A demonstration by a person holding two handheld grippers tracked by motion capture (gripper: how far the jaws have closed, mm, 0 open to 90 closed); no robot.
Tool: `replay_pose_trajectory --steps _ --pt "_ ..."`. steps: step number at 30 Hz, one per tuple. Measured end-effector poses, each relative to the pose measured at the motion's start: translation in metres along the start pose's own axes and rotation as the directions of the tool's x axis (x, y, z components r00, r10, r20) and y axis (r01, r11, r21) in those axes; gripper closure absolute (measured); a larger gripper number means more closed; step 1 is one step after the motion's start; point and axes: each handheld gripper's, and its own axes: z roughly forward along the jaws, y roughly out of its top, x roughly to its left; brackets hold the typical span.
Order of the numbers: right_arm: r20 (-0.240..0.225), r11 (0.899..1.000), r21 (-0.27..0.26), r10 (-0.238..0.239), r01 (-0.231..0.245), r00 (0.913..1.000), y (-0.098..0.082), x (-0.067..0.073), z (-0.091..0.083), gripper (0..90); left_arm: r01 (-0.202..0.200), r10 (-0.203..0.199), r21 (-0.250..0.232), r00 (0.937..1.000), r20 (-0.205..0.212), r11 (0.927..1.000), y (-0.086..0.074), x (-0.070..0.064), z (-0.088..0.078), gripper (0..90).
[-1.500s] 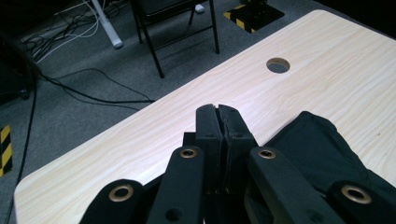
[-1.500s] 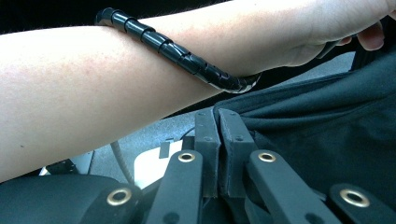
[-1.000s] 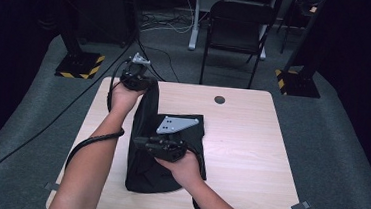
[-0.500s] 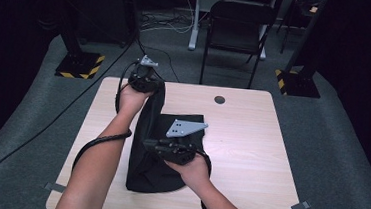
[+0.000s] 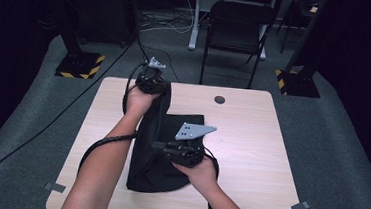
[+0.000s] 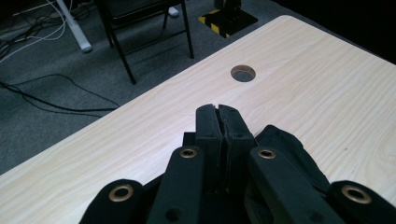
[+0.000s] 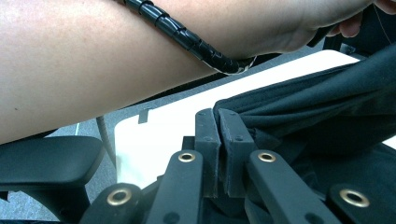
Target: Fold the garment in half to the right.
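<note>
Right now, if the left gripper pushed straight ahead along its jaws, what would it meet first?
Probably bare table top. The left gripper, shut on the black cloth, aims over open wood towards the round hole; depth is uncertain.

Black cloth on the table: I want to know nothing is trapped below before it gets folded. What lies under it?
Bare wooden table shows around the black cloth. Whatever sits beneath its flat part is covered, so nothing can be confirmed there.

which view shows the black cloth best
The high view: the whole black cloth lies on the table, stretched between the left gripper and right gripper. The right gripper view shows a taut fold pinched in its jaws; the left gripper view shows a small bunch beside its jaws.
</note>
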Motion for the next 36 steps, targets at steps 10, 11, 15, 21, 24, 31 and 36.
replay_pose_trajectory --steps 10,11,15,21,24,31,36 --pt "0.011 1.0 0.002 0.012 -0.012 0.9999 -0.006 -0.004 -0.008 87.1 -0.009 0.009 0.006 0.9998 0.015 0.9999 0.001 -0.007 0.01 87.1" --pt "0.013 1.0 0.003 0.012 -0.012 0.9998 -0.007 -0.004 -0.009 87.1 -0.009 0.009 0.006 0.9998 0.016 0.9999 0.001 -0.008 0.011 87.1" --pt "0.02 1.0 0.008 0.015 -0.015 0.9997 -0.011 -0.006 -0.011 87.1 -0.009 0.009 0.009 0.9998 0.019 0.9999 0.001 -0.01 0.016 87.0" --pt "0.023 1.0 0.015 0.025 -0.025 0.9994 -0.017 -0.009 -0.014 87.1 -0.012 0.011 0.011 0.9996 0.027 0.9999 0.0 -0.015 0.023 87.1" --pt "0.024 0.999 0.017 0.032 -0.032 0.9992 -0.02 -0.011 -0.016 87.1 -0.014 0.013 0.014 0.9993 0.034 0.9998 0.0 -0.017 0.026 87.1" --pt "0.031 0.999 0.026 0.039 -0.04 0.9988 -0.027 -0.013 -0.019 87.1 -0.013 0.013 0.016 0.9991 0.04 0.9998 -0.002 -0.021 0.032 87.0" --pt "0.035 0.998 0.03 0.051 -0.052 0.9981 -0.032 -0.015 -0.022 87.1 -0.011 0.01 0.019 0.9989 0.045 0.9998 -0.003 -0.024 0.037 87.0"
